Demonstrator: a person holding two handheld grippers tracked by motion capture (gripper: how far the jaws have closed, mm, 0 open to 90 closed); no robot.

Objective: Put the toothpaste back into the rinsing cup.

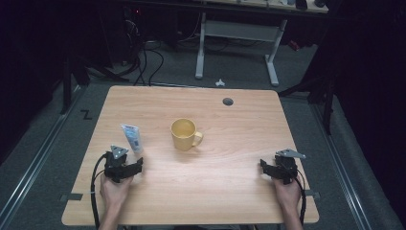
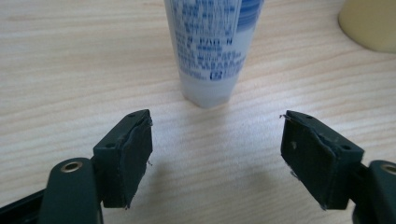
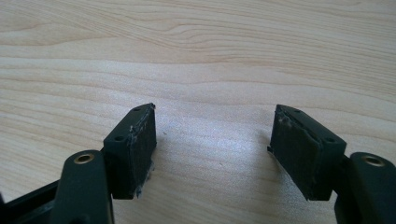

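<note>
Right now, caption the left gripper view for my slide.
Open left tongs face a white tube lying on the wooden table, yellow mug at the corner.

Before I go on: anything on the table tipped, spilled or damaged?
Nothing spilled or broken. The yellow mug stands upright near the table's middle, and the white tube lies flat just ahead of the open left gripper. The right gripper is open over bare wood. Its pads look frayed at the edges.

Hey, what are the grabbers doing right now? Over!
Left gripper open, aimed at white tube, not touching. Right gripper open over bare table. Yellow mug mid-table, nothing blocking.
</note>
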